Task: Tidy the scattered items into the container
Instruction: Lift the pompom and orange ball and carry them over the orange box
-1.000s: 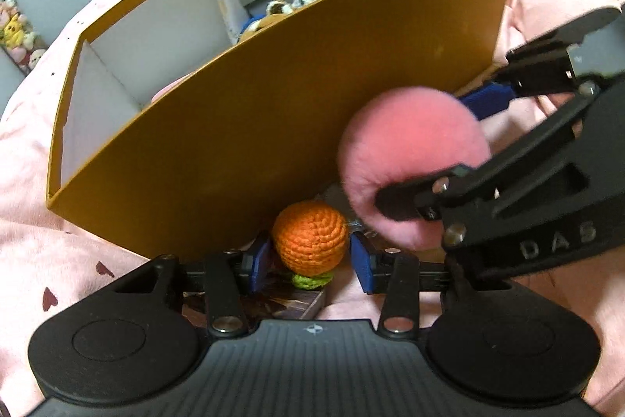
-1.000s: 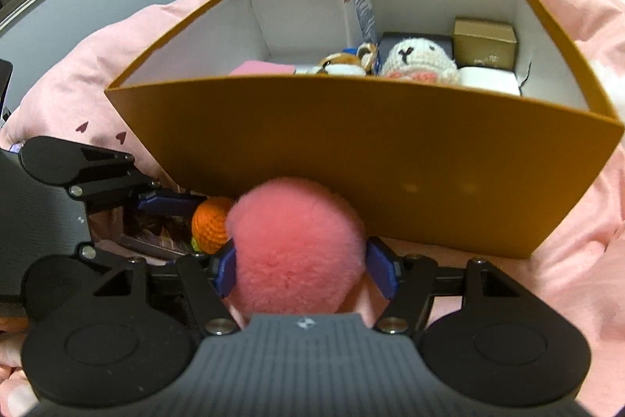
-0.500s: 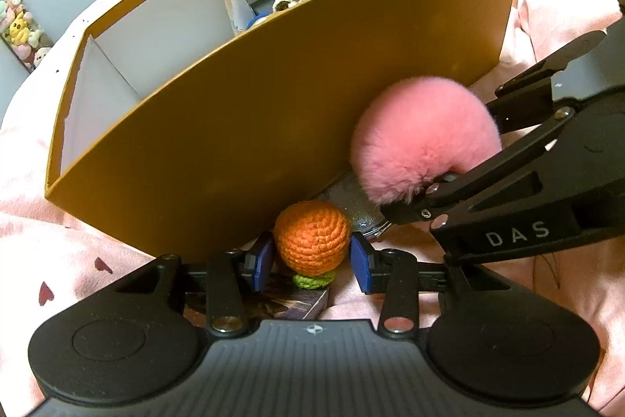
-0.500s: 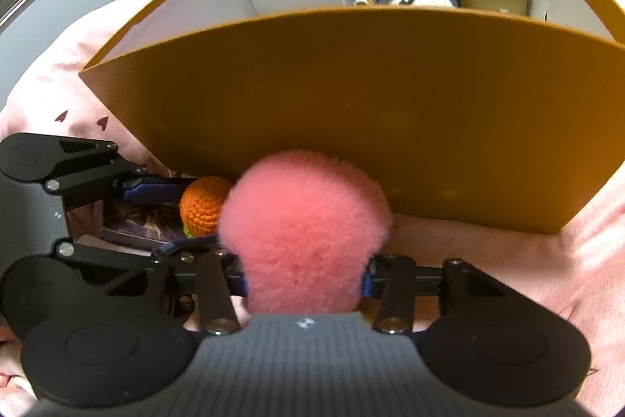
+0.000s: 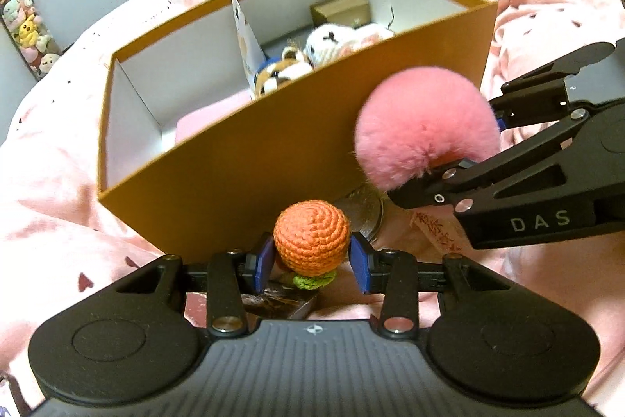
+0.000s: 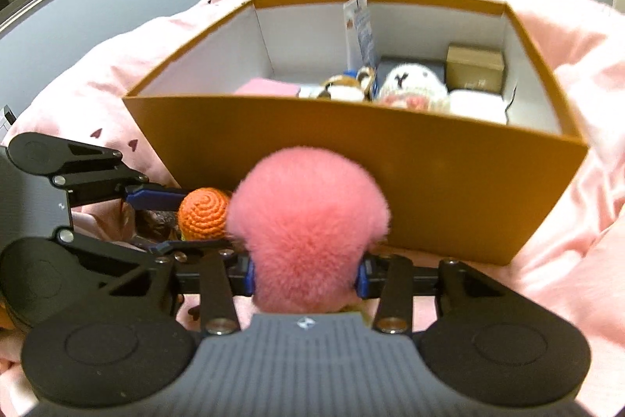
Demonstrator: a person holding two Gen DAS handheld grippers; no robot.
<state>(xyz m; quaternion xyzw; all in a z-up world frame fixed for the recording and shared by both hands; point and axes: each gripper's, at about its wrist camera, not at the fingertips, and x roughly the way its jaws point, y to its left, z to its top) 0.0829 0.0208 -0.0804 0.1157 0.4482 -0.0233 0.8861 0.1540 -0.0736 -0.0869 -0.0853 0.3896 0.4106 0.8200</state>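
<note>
An orange-brown cardboard box stands open on a pink bedspread, seen also in the right wrist view as the box. Just in front of its near wall, my left gripper is shut on an orange crochet ball with a green base. To its right, my right gripper has a fluffy pink pom-pom between its pads. Its jaws are closing, and the fur bulges above the pads. In the right wrist view the pom-pom fills the right gripper, with the orange ball at left.
The box holds plush toys, a small brown carton, a pink flat item and an upright card. A silver disc, a dark packet and a pink charm lie on the bedspread by the box.
Both grippers have lifted with their items, so more of the box's inside shows. The right jaws closed in on the pom-pom and squeezed it narrower.
</note>
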